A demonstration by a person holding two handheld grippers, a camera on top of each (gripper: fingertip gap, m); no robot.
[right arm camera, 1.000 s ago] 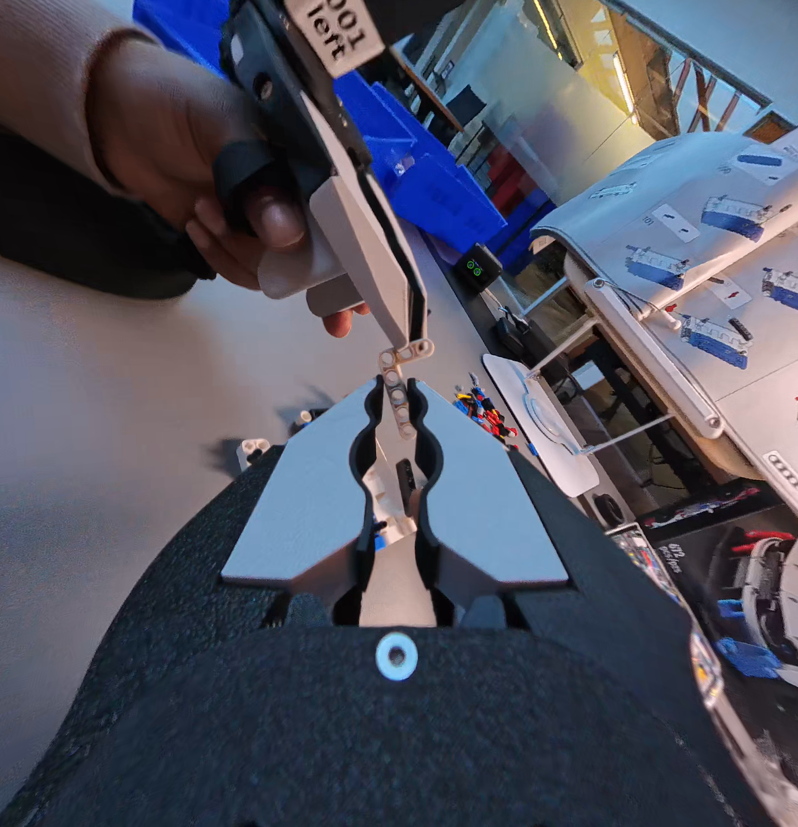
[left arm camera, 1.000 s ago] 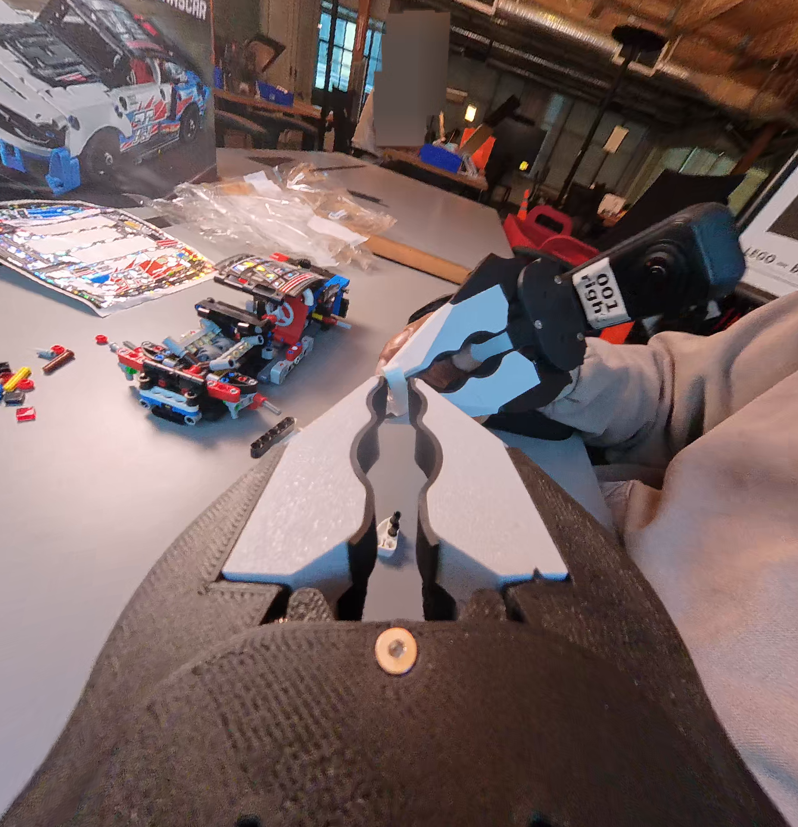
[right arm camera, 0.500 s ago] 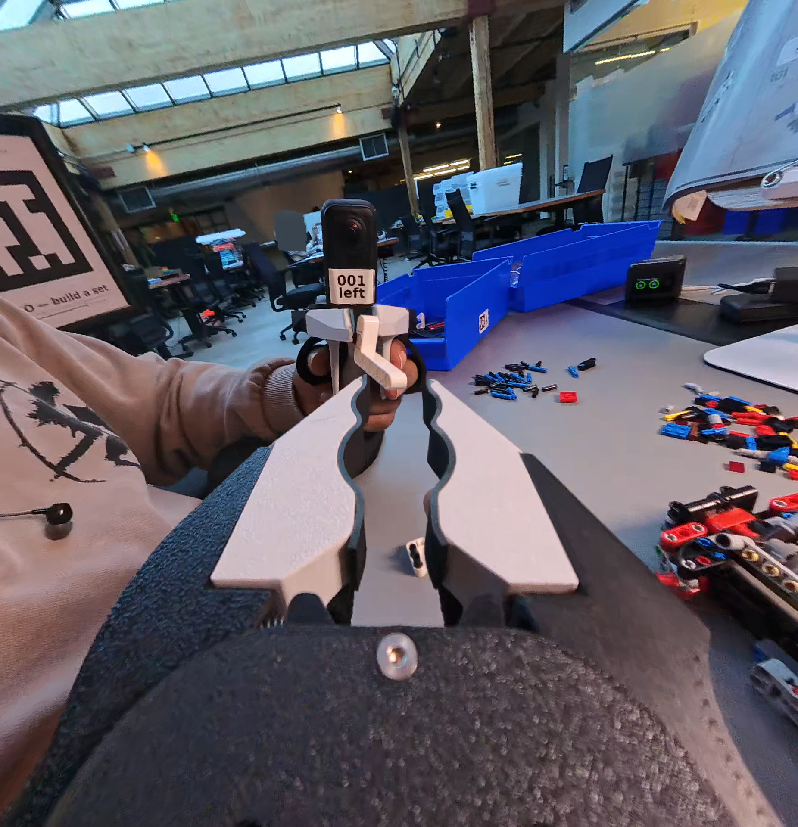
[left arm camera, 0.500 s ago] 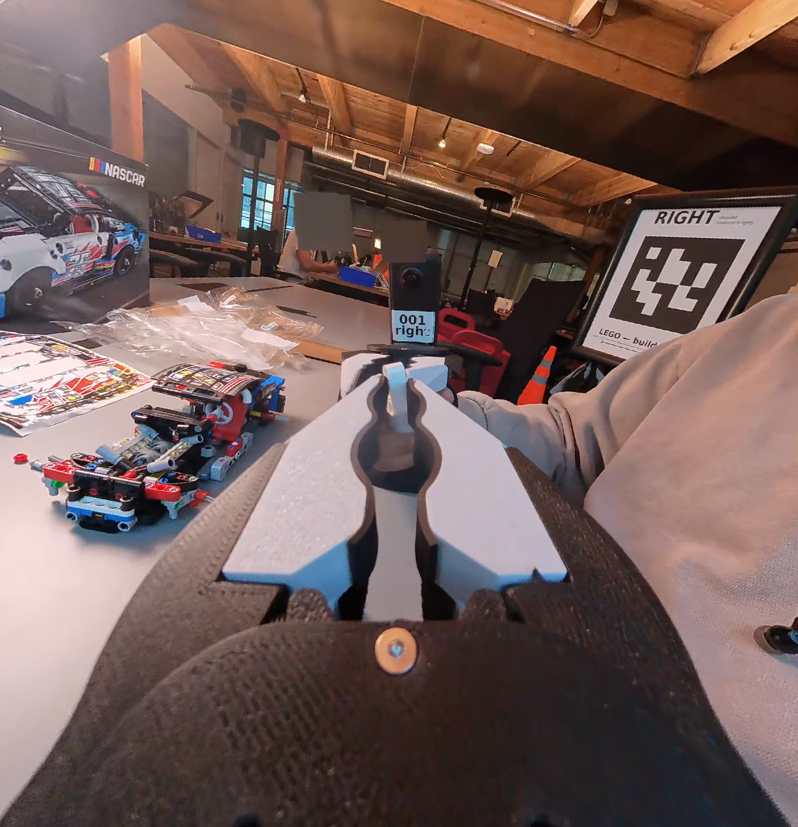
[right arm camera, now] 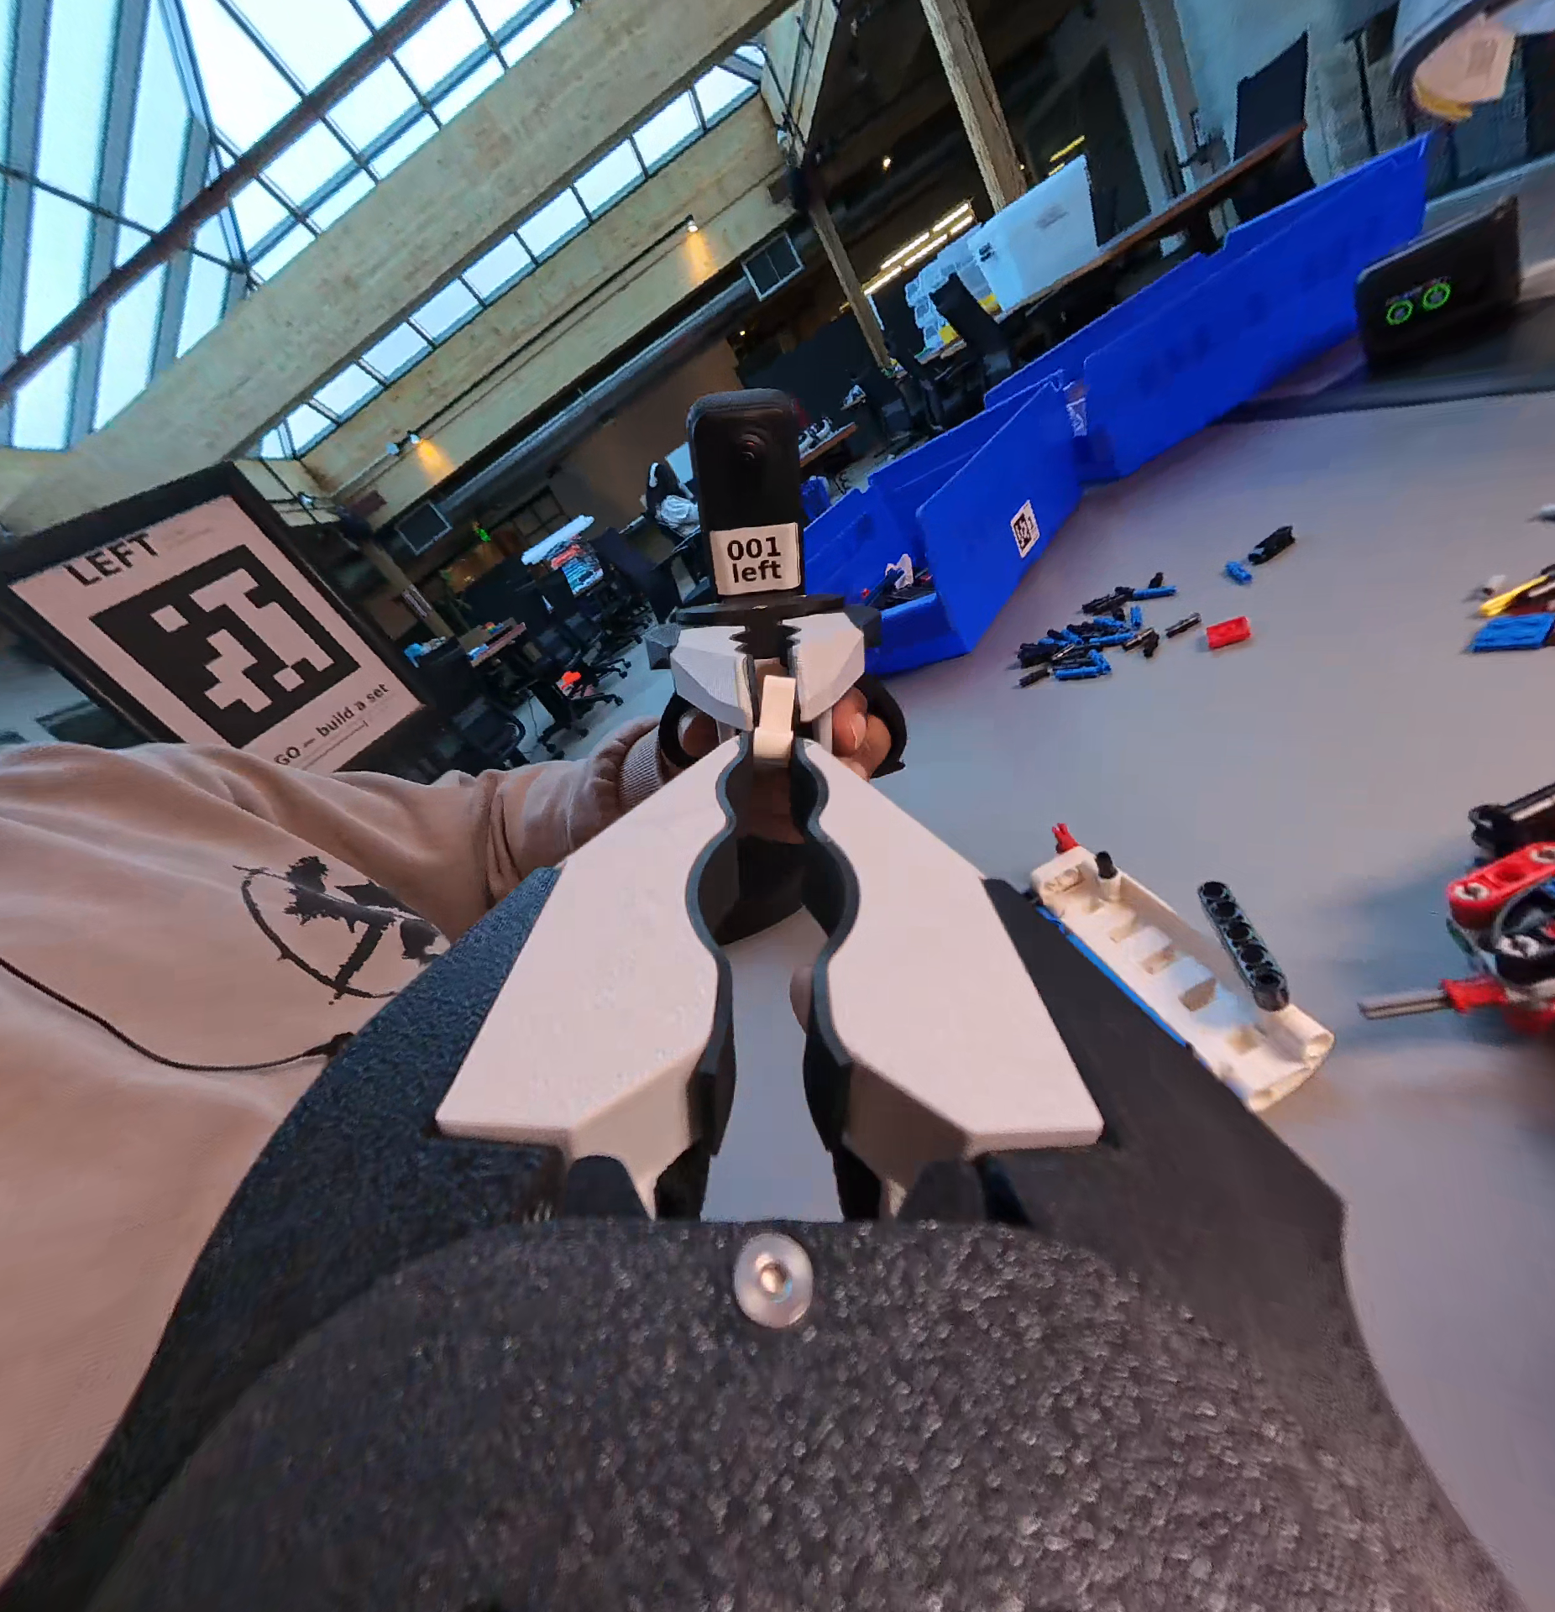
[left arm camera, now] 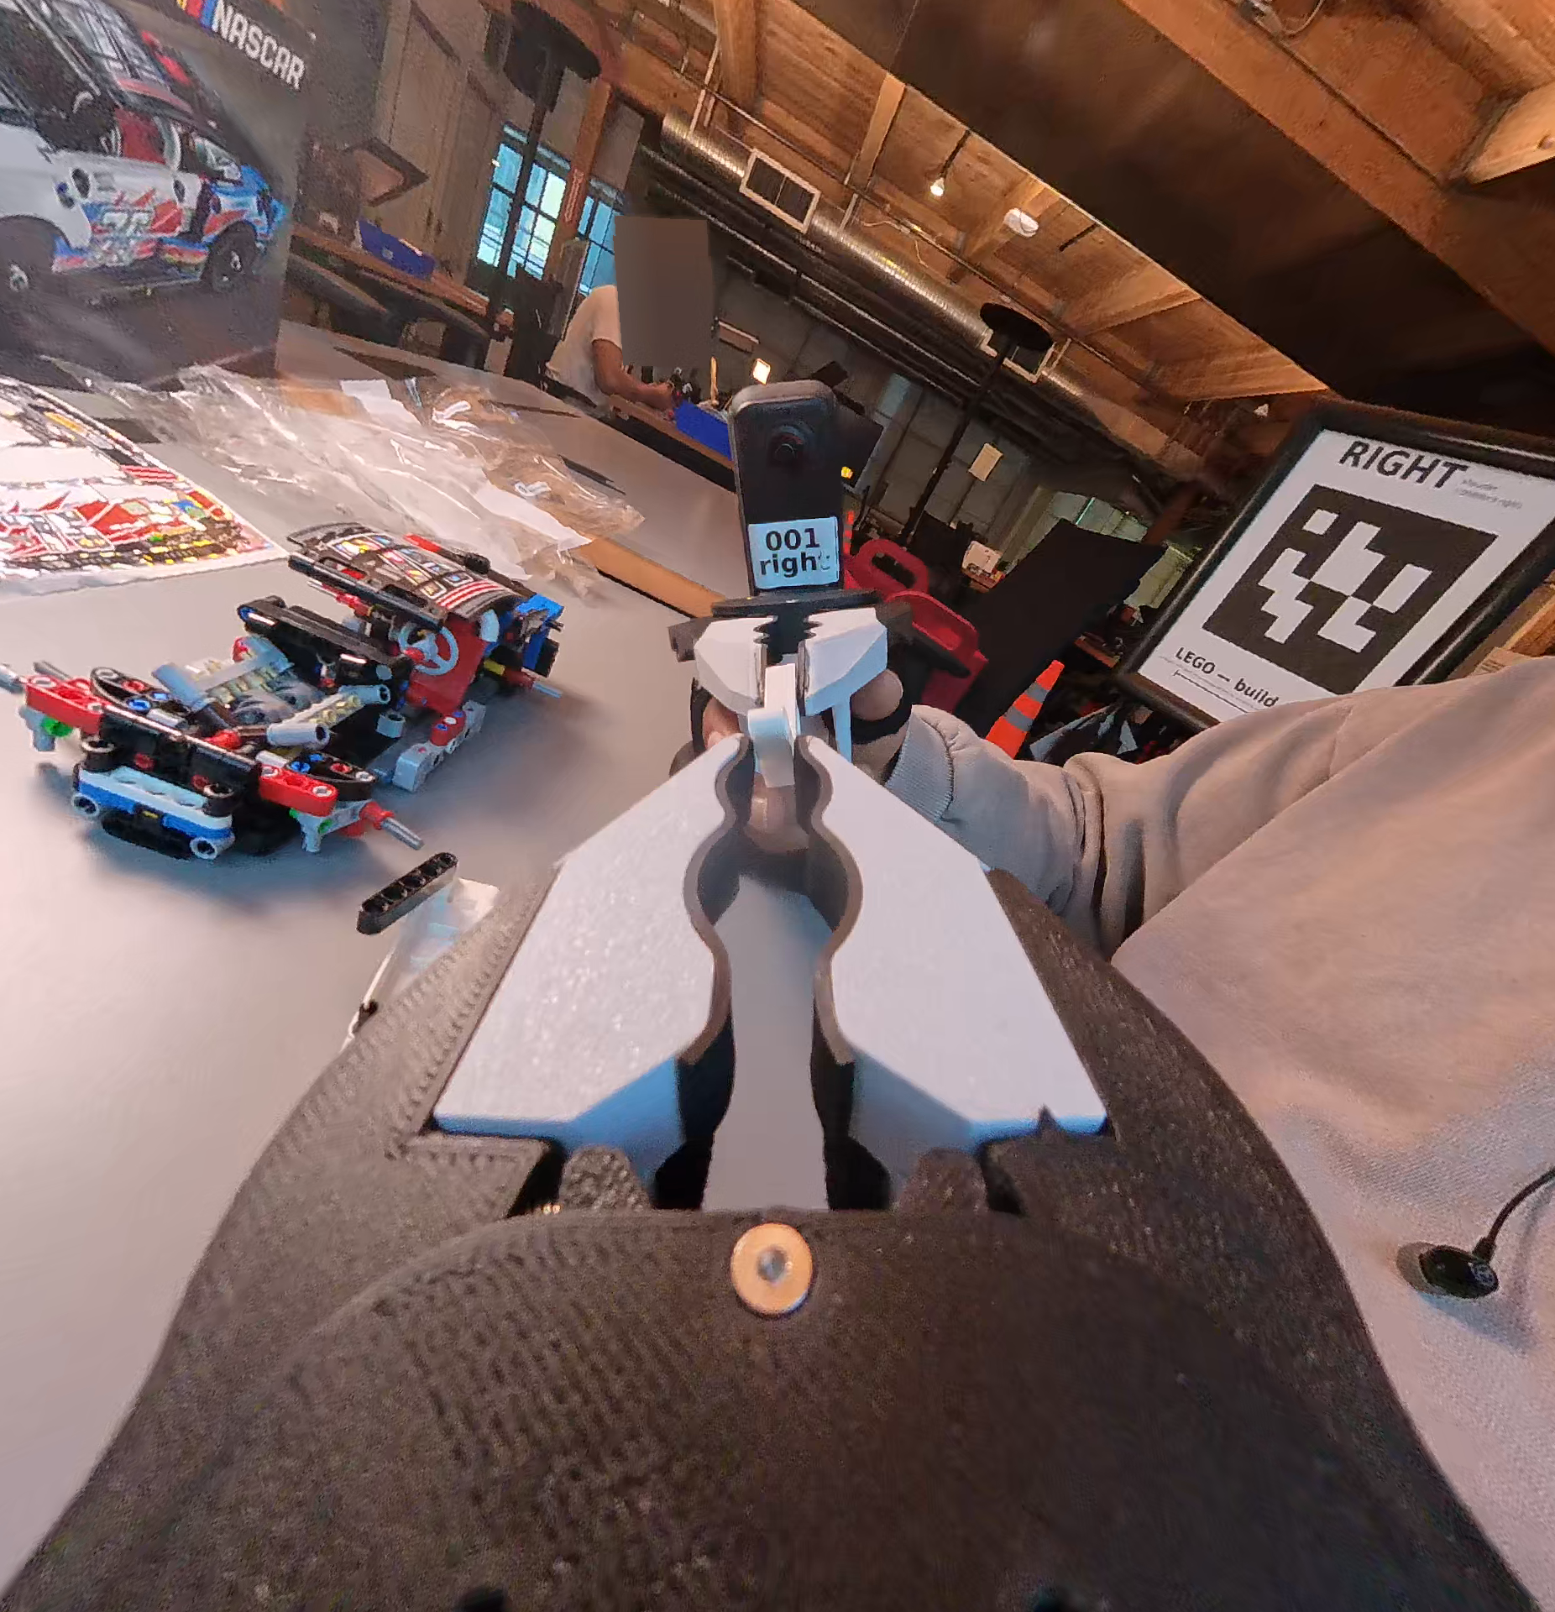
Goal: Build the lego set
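A small white angled beam (left arm camera: 772, 726) sits between the two grippers, which face each other tip to tip above the grey table. My left gripper (left arm camera: 774, 748) is shut on one end of it. My right gripper (right arm camera: 770, 748) is shut on the other end of the beam, which also shows in the right wrist view (right arm camera: 772, 720). The partly built red, black and blue car (left arm camera: 259, 698) stands on the table to the left of my left gripper. It shows at the right edge of the right wrist view (right arm camera: 1533, 916).
A black beam (left arm camera: 406, 891) lies near the car. A white panel part (right arm camera: 1184, 968) and the black beam (right arm camera: 1241, 942) lie beside my right gripper. A sticker sheet (left arm camera: 76, 515), plastic bags (left arm camera: 390, 454), blue bins (right arm camera: 1105, 488) and loose pieces (right arm camera: 1097, 628) lie farther off. The tips of both grippers are at nearly the same place.
Both grippers have lifted from pointing down at the table to level, facing each other. The right gripper's fingers have closed in on the white beam that the left holds.
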